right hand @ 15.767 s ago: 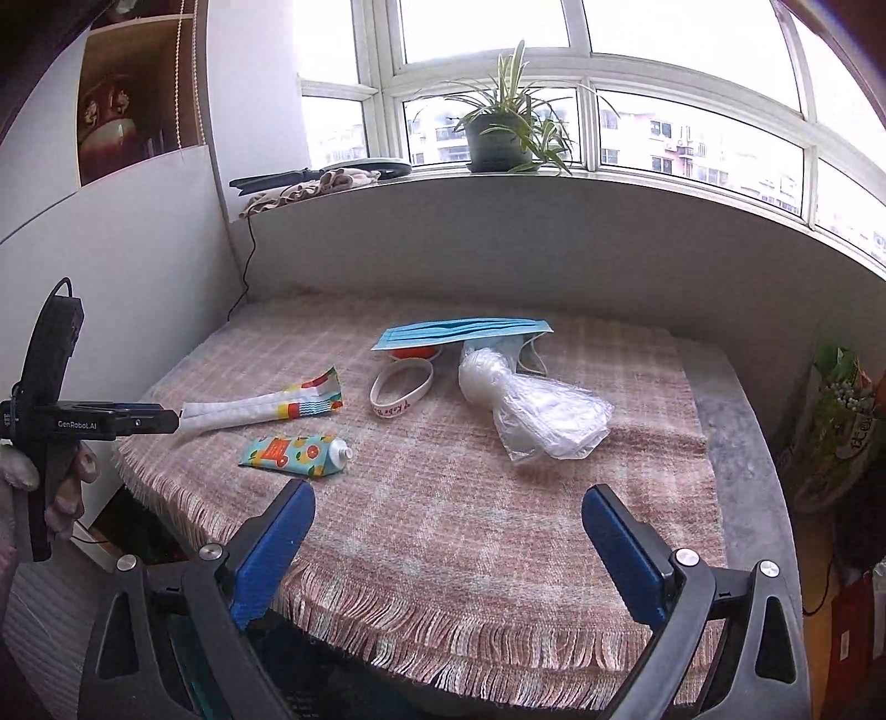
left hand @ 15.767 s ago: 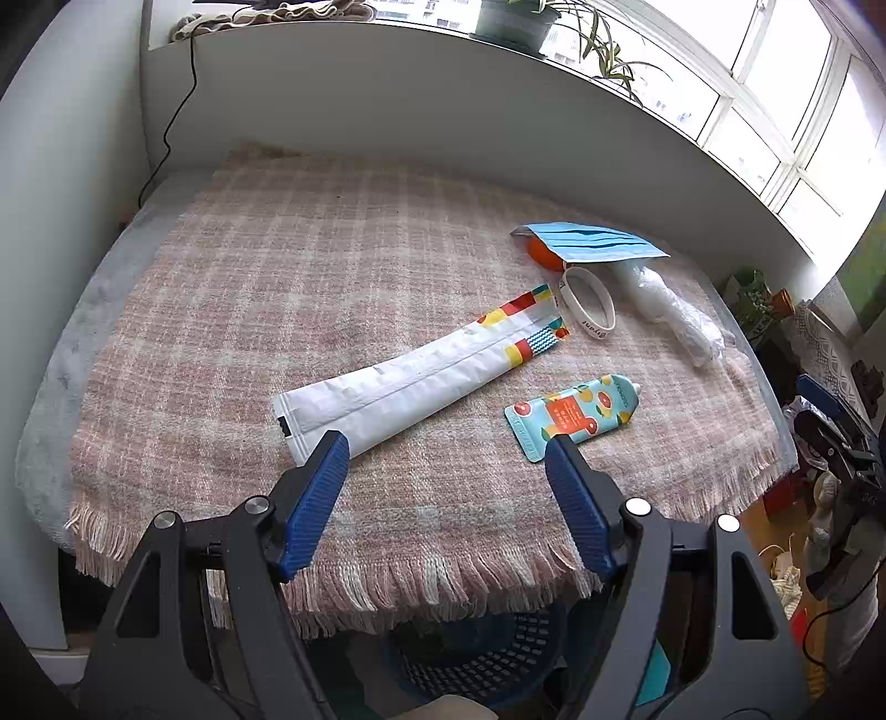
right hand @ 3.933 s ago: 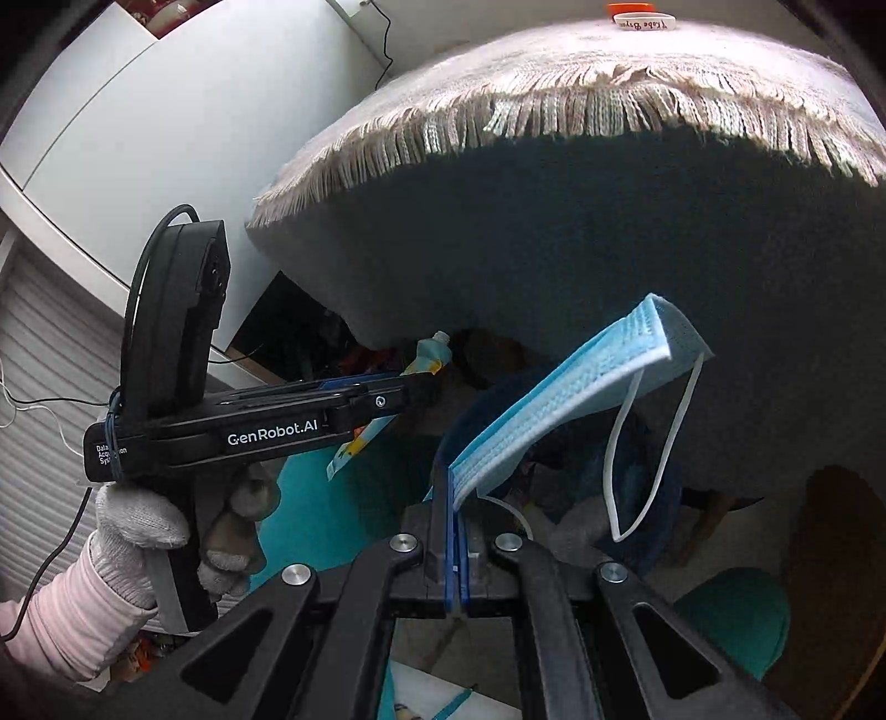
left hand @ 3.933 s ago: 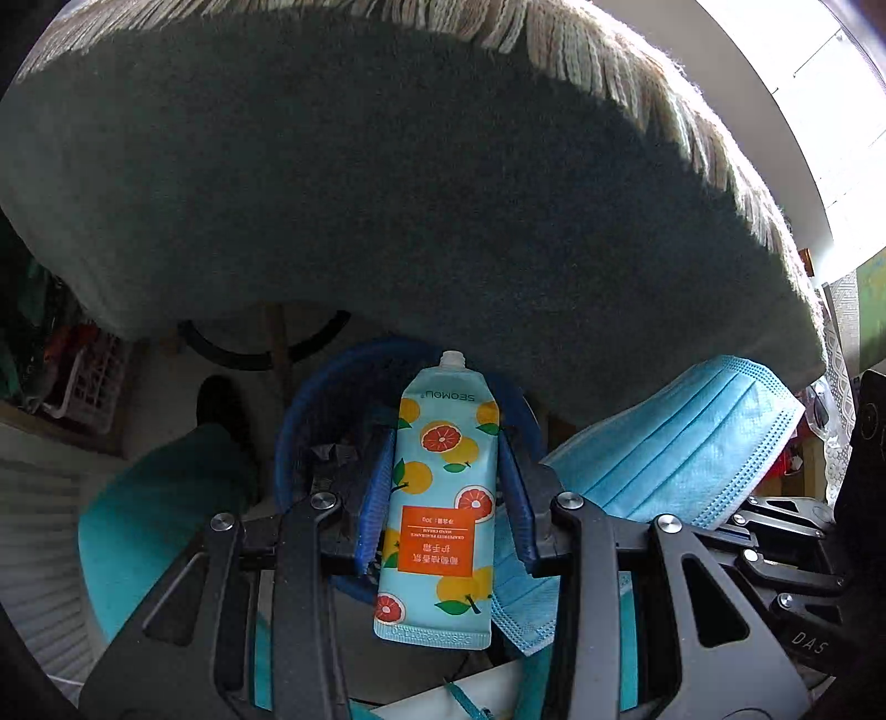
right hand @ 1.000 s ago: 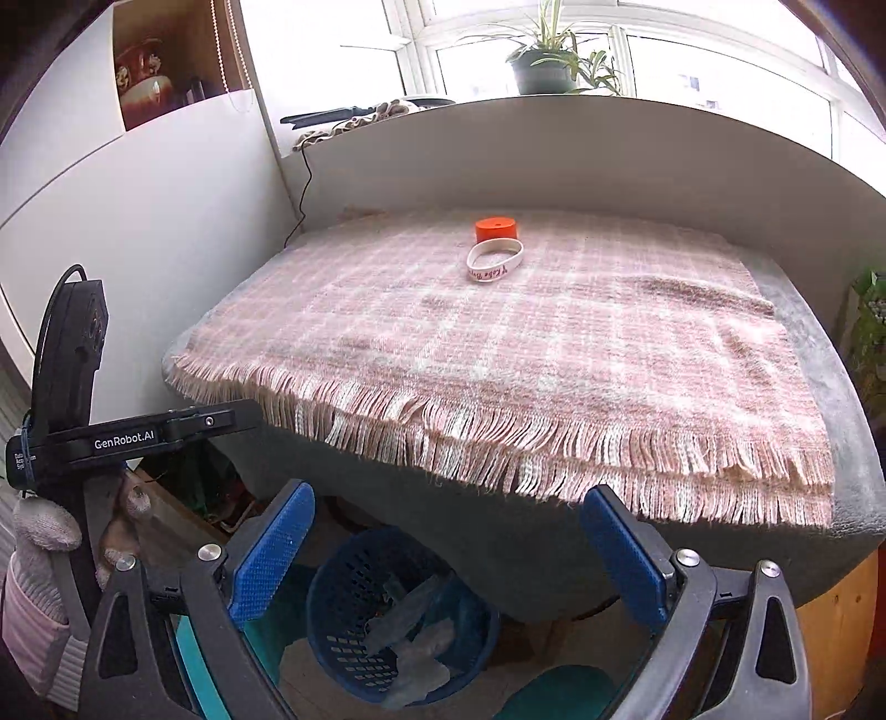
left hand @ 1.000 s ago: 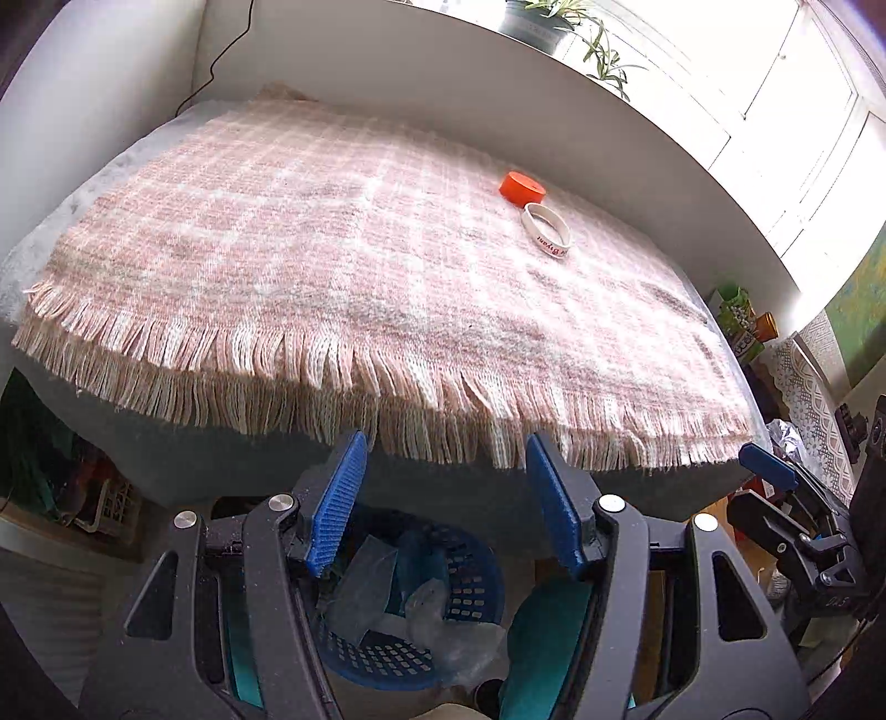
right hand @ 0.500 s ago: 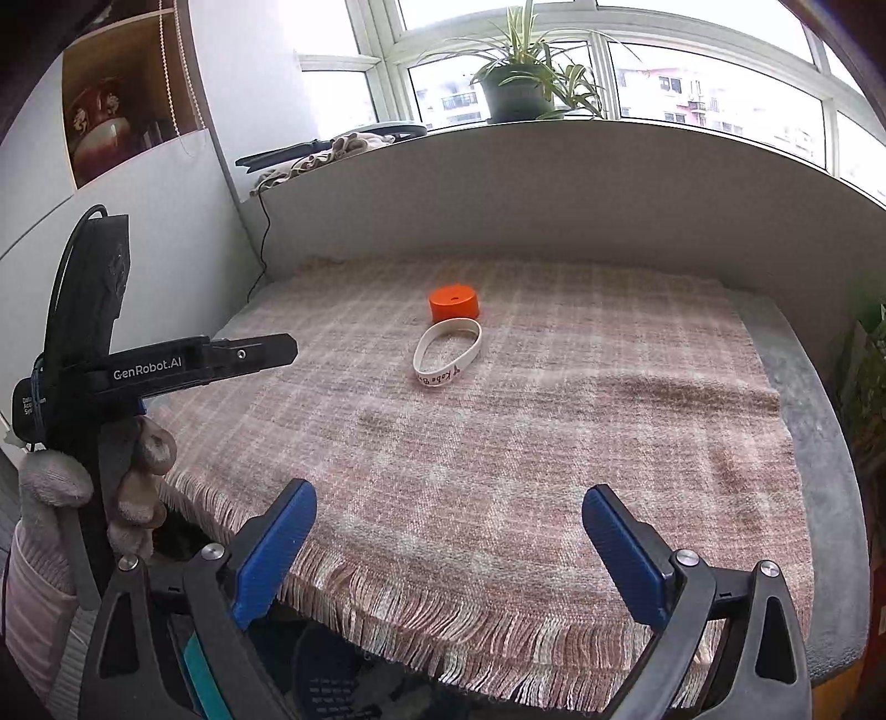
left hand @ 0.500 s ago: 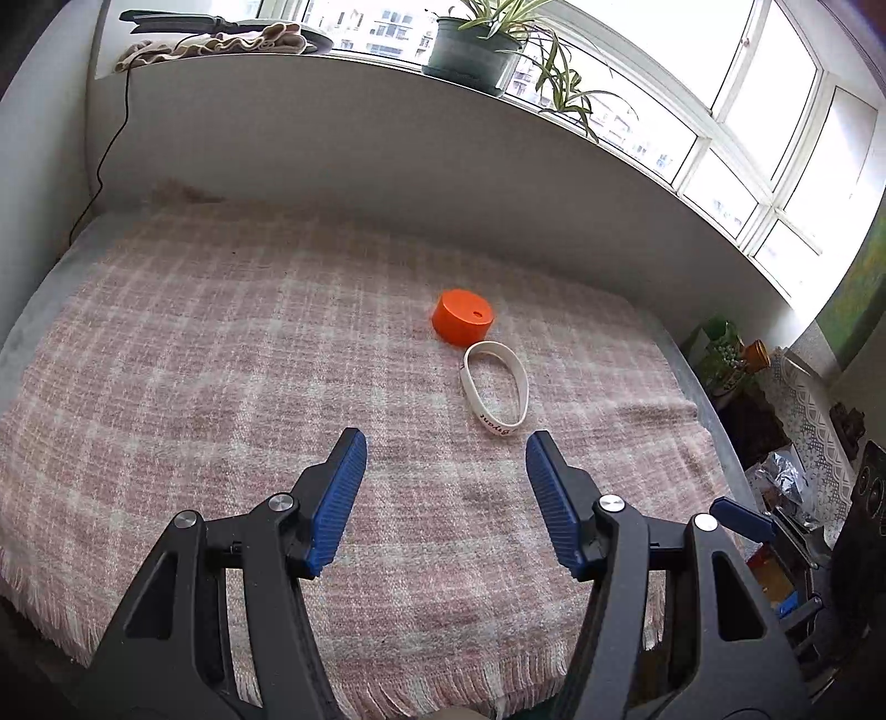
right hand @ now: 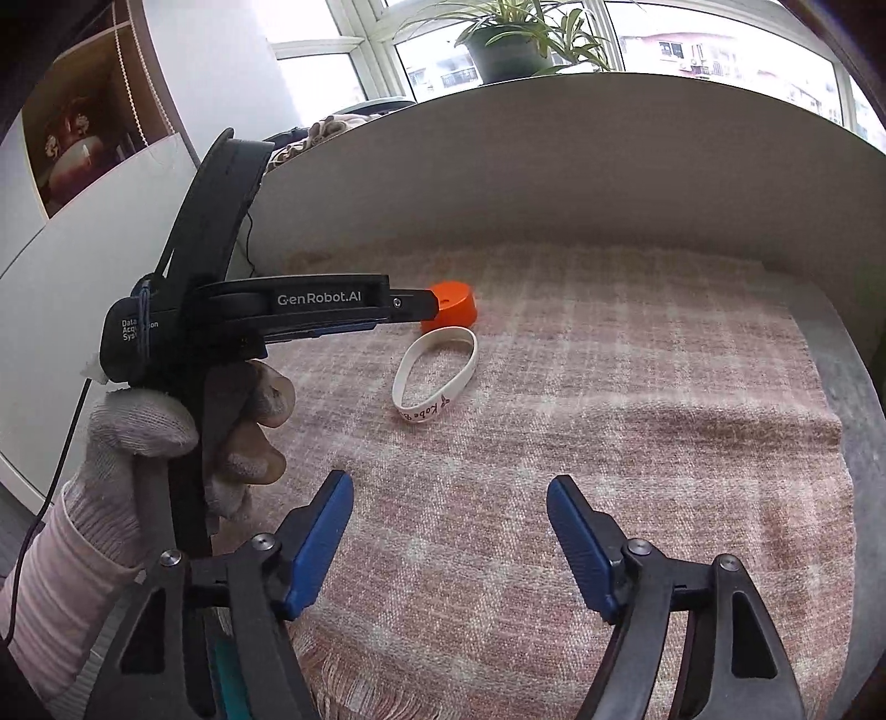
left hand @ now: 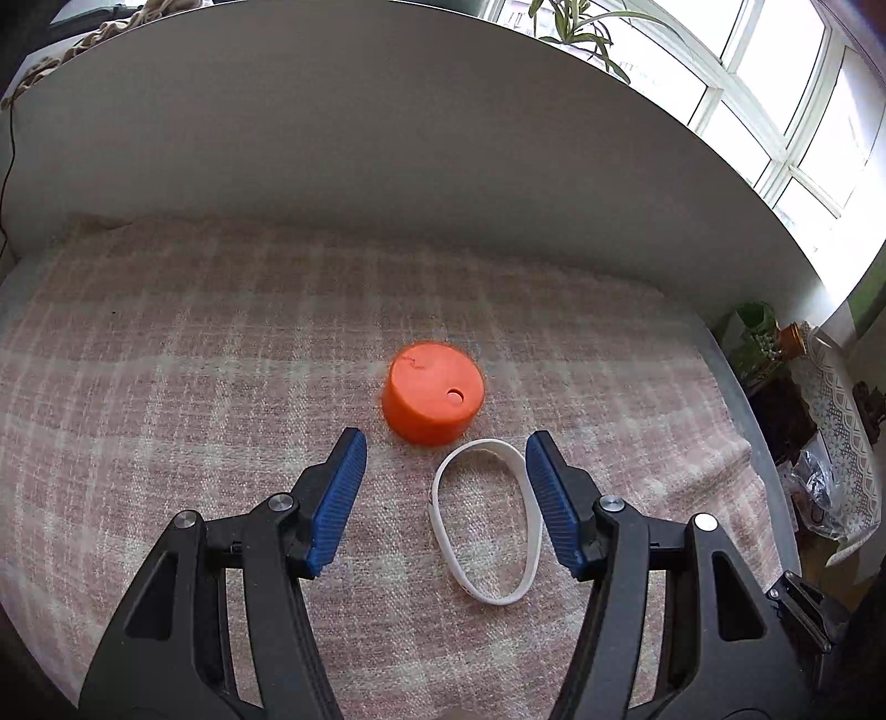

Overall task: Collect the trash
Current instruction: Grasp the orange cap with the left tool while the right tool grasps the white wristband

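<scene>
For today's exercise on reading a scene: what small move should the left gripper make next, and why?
Probably ease the left gripper forward and down, then close on the orange cap. Its jaws stand open and empty just short of the cap, with the white wristband lying loose between the fingers.

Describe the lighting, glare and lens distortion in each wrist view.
Left wrist view: fisheye bows the grey wall into an arch; windows blow out upper right; soft daylight, orange cap and white wristband sharp. Right wrist view: backlit windows overexposed, corners vignetted black, plaid cloth evenly lit with faint shadows.
</scene>
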